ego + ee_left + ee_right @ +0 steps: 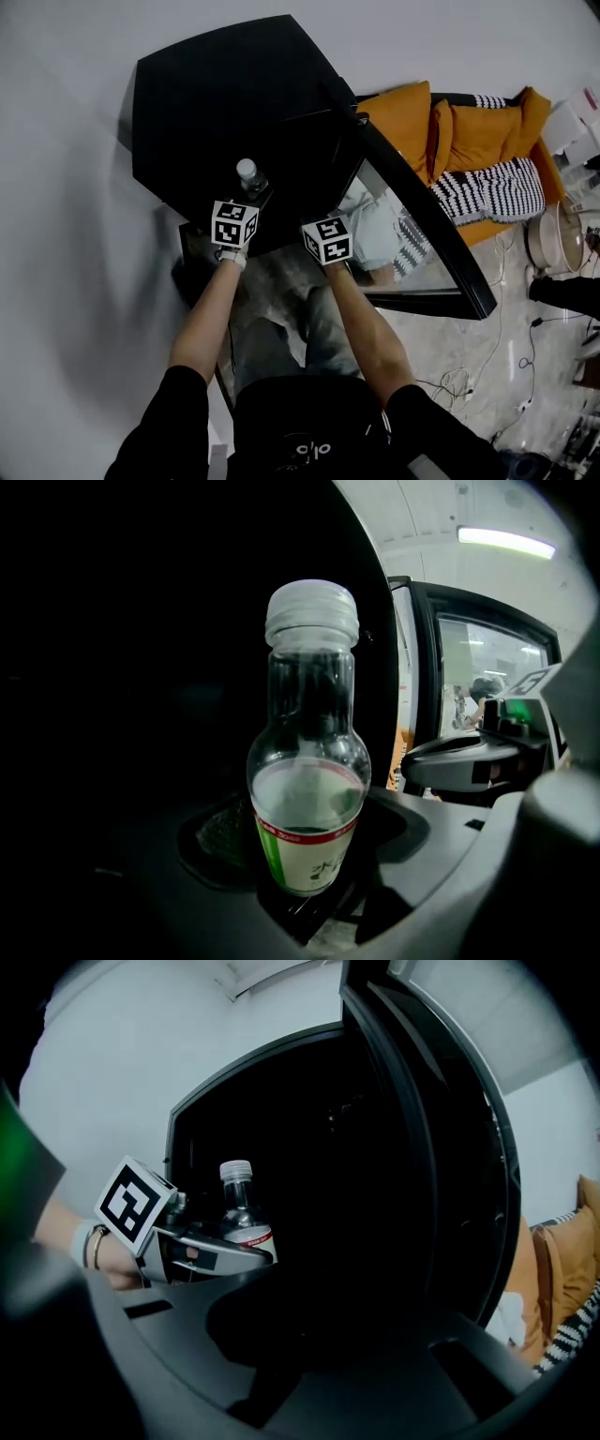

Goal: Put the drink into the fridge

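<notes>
The left gripper is clenched on a clear, round-shouldered plastic bottle with a white ribbed cap and a green-and-white label. Part-full, it stands upright at centre frame against the black fridge's dark opening. The right gripper stands released and empty.

The fridge stood open, its mouth a wide gap too dark to read inside. Its door swung out at the fridge's right, walling that side. Before the fridge's mouth, the bottle clamped in the left gripper took the left part.
</notes>
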{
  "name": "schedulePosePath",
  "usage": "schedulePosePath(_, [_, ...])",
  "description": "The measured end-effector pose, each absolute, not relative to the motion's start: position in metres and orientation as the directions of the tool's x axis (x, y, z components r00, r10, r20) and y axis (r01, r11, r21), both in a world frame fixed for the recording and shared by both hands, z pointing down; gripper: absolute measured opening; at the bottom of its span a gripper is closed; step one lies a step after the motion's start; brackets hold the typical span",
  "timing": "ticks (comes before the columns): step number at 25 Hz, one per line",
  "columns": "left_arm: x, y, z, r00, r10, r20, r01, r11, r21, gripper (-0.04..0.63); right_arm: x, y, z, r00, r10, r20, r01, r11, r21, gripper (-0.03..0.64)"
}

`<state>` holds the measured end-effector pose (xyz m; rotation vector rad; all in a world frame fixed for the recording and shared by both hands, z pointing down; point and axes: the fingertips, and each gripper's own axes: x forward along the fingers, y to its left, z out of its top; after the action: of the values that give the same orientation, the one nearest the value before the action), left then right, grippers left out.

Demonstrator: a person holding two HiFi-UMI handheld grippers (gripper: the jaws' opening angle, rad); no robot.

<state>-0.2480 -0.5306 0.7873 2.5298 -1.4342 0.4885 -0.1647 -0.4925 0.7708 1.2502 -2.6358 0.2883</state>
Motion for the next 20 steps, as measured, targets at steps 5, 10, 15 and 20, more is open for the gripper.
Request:
schedulePosePath(5, [-0.253, -0.546, 0.802, 0.464, -0.804, 0.373, -0.867, -0.499, 0.003, 0.313, -0.169, -0.504, 0.786, -0.628, -0.733, 0.263, -0.772, 0.628, -0.092, 0.009])
schedulePosePath(10, [-0.254, -0.560, 0.812, 0.454, -0.806, 0.380, -0.869, -0.495, -0.012, 0.313, -0.177, -0.513, 0.793, -0.646, -0.719, 0.255, -0.755, 0.651, -0.079, 0.009])
schedulePosePath(15, [-0.253, -0.569, 0.817, 0.445, -0.813, 0.375, -0.875, -0.484, -0.010, 0.313, -0.182, -0.519, 0.799, -0.653, -0.715, 0.251, -0.750, 0.656, -0.084, 0.009])
schedulePosePath(20, [-0.249, -0.574, 0.819, 0.437, -0.824, 0.362, -0.879, -0.477, -0.025, 0.313, -0.183, -0.524, 0.803, -0.648, -0.716, 0.259, -0.754, 0.651, -0.084, 0.009])
